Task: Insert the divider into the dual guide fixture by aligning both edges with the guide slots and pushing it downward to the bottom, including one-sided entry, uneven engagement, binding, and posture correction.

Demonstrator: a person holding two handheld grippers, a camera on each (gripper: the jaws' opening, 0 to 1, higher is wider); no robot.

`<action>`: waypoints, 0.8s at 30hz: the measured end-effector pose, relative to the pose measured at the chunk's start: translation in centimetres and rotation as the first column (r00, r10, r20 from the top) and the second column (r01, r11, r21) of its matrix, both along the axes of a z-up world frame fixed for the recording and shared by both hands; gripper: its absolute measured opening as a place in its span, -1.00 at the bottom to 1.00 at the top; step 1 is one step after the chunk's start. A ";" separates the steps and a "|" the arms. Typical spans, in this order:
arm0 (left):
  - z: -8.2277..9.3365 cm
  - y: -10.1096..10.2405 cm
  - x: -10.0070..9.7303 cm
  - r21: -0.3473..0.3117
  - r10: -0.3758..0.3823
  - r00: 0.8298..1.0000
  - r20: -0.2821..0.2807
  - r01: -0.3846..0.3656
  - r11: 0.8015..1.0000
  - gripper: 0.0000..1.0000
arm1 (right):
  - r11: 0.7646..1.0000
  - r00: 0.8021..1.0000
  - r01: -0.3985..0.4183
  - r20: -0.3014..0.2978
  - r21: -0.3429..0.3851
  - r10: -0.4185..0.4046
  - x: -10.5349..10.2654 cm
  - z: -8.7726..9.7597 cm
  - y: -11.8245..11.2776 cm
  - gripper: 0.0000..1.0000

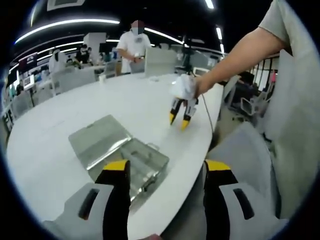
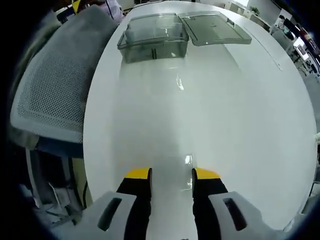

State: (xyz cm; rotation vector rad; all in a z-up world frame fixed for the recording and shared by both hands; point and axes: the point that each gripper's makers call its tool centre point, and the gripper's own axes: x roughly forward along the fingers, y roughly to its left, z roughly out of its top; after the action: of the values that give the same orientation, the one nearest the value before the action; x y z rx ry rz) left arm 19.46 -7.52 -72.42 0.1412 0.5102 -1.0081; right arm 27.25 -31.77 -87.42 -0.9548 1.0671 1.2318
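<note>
1. The insertion itself is not yet under way, as I judge it: both grippers are hanging clear of the clear box (image 2: 154,42), which is sitting on the white worktop (image 2: 210,115) with its lid (image 2: 214,27) lying flat, touching the box along one long side.
2. The left gripper (image 1: 167,172) is hovering just above the box's near corner with its jaws standing apart and nothing between them.
3. The right gripper (image 2: 171,174) is hanging over bare worktop, well apart from the box, its jaws parted with only the worktop showing between them. In the left gripper view it (image 1: 179,120) is showing beyond the box, held in a person's hand (image 1: 192,89).
4. I cannot make out the divider or the guide slots; faint shapes are lying inside the box, too small to name.
5. The next move is calling, I think, for finding and gripping the divider, then squaring both its edges to the slots before pressing down.
6. A grey mesh chair (image 2: 55,85) is standing just beside the box's worktop edge.
</note>
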 end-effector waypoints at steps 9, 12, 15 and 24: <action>0.1 0.1 -0.1 -0.006 0.004 1.000 0.001 -0.004 1.000 0.14 | 1.000 1.000 0.001 -0.006 -0.021 -0.001 0.0 0.2 0.3 -0.46; 0.0 0.1 -0.2 -0.007 0.004 1.000 0.001 -0.004 1.000 0.14 | 1.000 1.000 -0.002 -0.009 -0.030 0.002 0.0 0.2 0.2 -0.46; 0.0 0.1 -0.2 -0.009 0.005 1.000 0.002 -0.005 1.000 0.14 | 0.999 1.000 0.000 -0.012 -0.043 0.000 0.0 0.4 0.2 -0.46; 0.0 0.1 -0.1 -0.015 0.010 1.000 0.002 -0.010 1.000 0.14 | 0.998 1.000 0.006 -0.022 -0.062 -0.008 0.0 0.2 0.3 -0.47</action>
State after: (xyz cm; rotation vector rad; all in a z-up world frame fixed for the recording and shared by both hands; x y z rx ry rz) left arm 19.32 -7.42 -72.41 0.1262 0.5006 -1.0016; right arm 27.30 -31.42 -87.17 -0.9860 1.1307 1.2116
